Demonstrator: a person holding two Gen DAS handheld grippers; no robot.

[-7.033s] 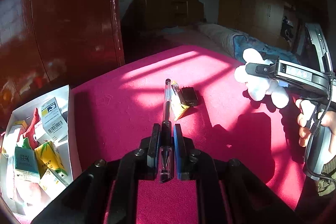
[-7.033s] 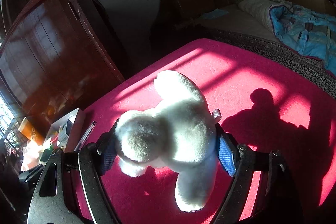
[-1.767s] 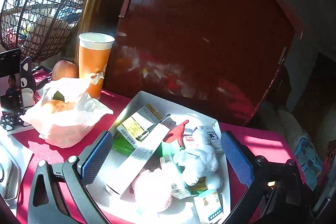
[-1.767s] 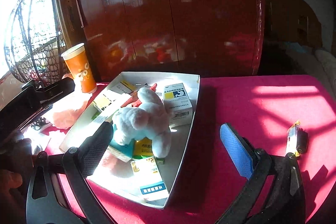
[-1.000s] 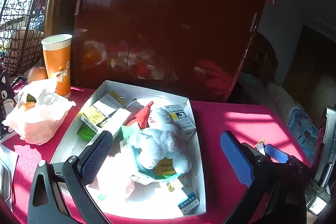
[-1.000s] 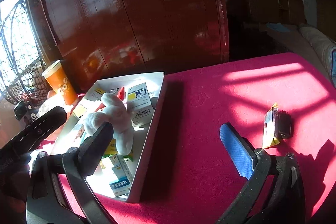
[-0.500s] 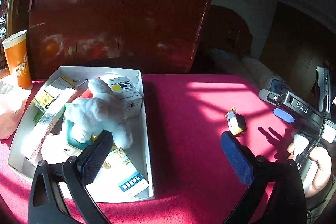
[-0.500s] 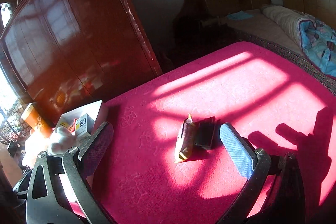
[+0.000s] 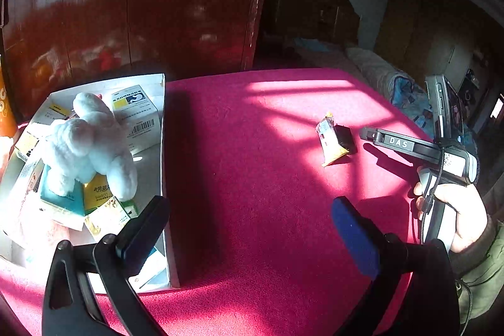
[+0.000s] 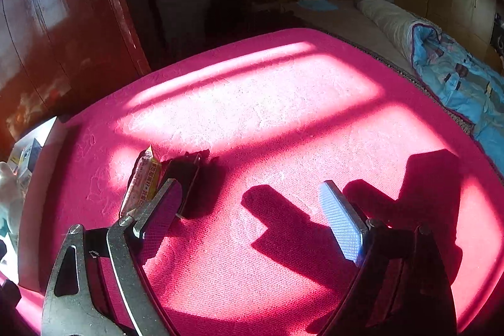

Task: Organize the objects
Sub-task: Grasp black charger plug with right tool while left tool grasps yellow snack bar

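Both claws are wide with nothing between the pads: the left claw (image 9: pixel 249 225) beside the white box (image 9: pixel 163 147), the right claw (image 10: pixel 252 210) (its jaws have just been closing a little) above the pink surface (image 10: pixel 267 115). Inside the box a white plush toy (image 9: pixel 88 144) lies on medicine cartons (image 9: pixel 135 115). A snack packet (image 10: pixel 141 181) touches a small black object (image 10: pixel 186 175), hard to identify, partly hidden by the right claw's finger.

Plush toy (image 9: pixel 91 144) in box (image 9: pixel 162 147); snack packet (image 9: pixel 329 140) right, touching charger (image 9: pixel 345 138)
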